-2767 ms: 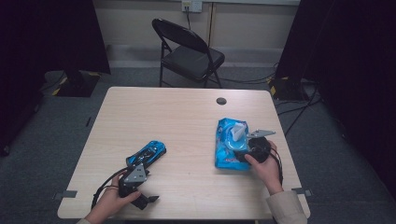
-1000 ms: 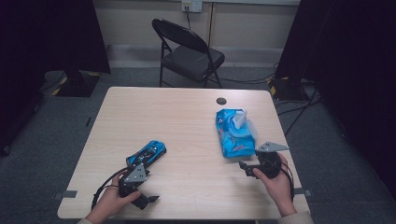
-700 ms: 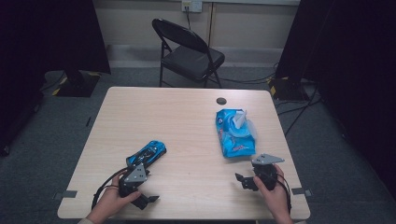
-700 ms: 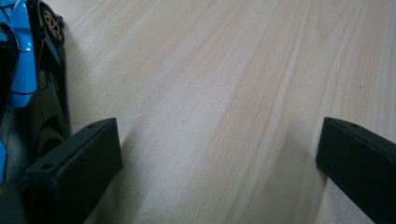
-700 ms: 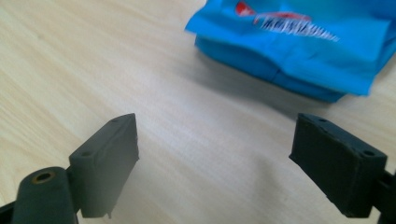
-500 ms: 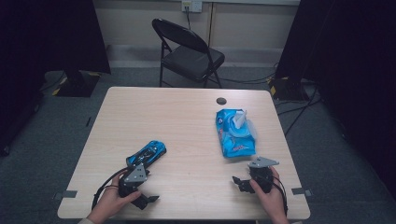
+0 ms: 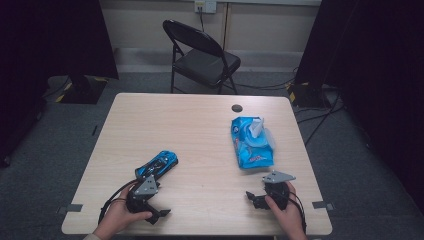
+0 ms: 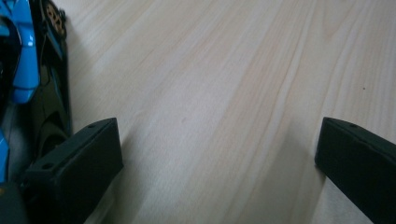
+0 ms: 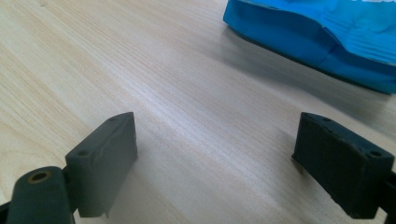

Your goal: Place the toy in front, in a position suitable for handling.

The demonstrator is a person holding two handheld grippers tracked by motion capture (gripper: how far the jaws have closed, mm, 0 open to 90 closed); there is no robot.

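Observation:
A blue toy car [image 7: 159, 164] lies on the wooden table [image 7: 200, 130], left of middle. My left gripper [image 7: 149, 201] rests just in front of the car, near the table's front edge. In the left gripper view this gripper [image 8: 218, 135] is open over bare wood, with the car [image 8: 23, 56] beside its left jaw. A blue pack of wipes [image 7: 252, 142] with a white sheet sticking out lies at the right. My right gripper [image 7: 263, 196] sits nearer the front edge than the pack. It is open [image 9: 215, 130] and holds nothing, and the pack [image 9: 317, 32] lies beyond its jaws.
A small black disc [image 7: 237, 108] lies near the table's far edge. A black folding chair [image 7: 202, 55] stands behind the table. Cables run on the floor at the right. Bare wood spreads between the car and the pack.
My right gripper has drawn back from the wipes pack toward the table's front edge and now rests low on the wood. The left gripper and the car have not moved.

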